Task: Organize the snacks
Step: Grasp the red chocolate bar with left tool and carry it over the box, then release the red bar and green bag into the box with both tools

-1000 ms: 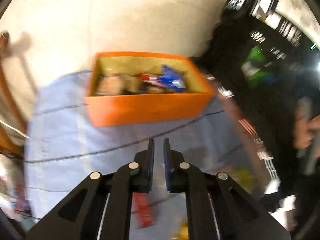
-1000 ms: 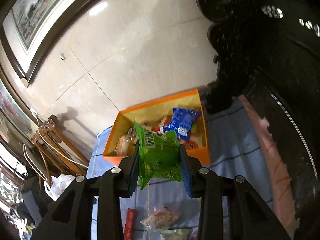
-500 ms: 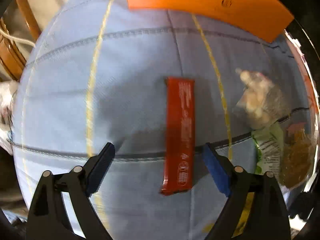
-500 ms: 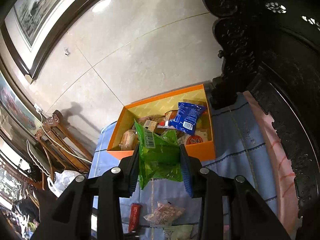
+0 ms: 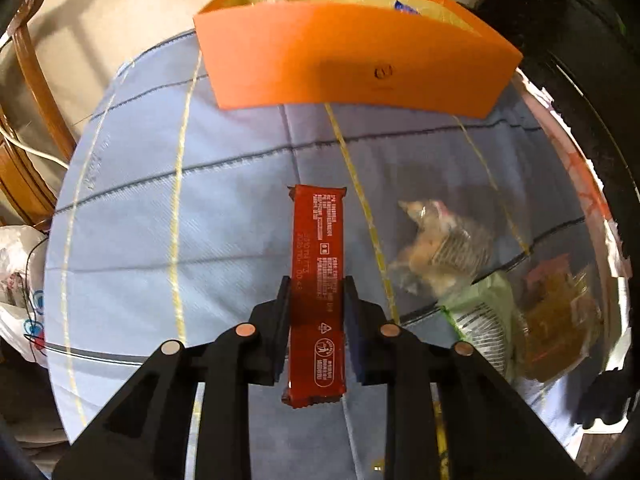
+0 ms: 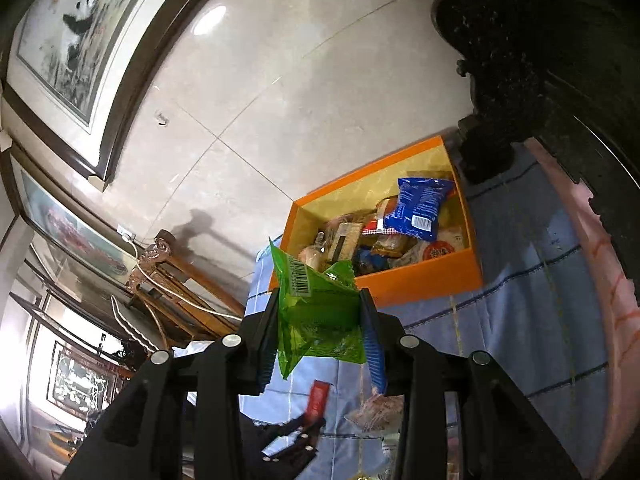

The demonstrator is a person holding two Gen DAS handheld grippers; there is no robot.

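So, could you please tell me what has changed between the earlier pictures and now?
The left gripper swung down from facing the orange box to the red snack bar on the blue cloth; its jaws opened wide and have just been closing, now flanking the bar. The right gripper kept its hold on the green packet, short of the box. The other loose snacks stayed put.

We note that both tools share one build. The left gripper has matte black angular arms with cut-out slots and four round copper-coloured rivets across its linkage. The right gripper has silver rivets in the same places, and ribbed blue pads line its fingers.
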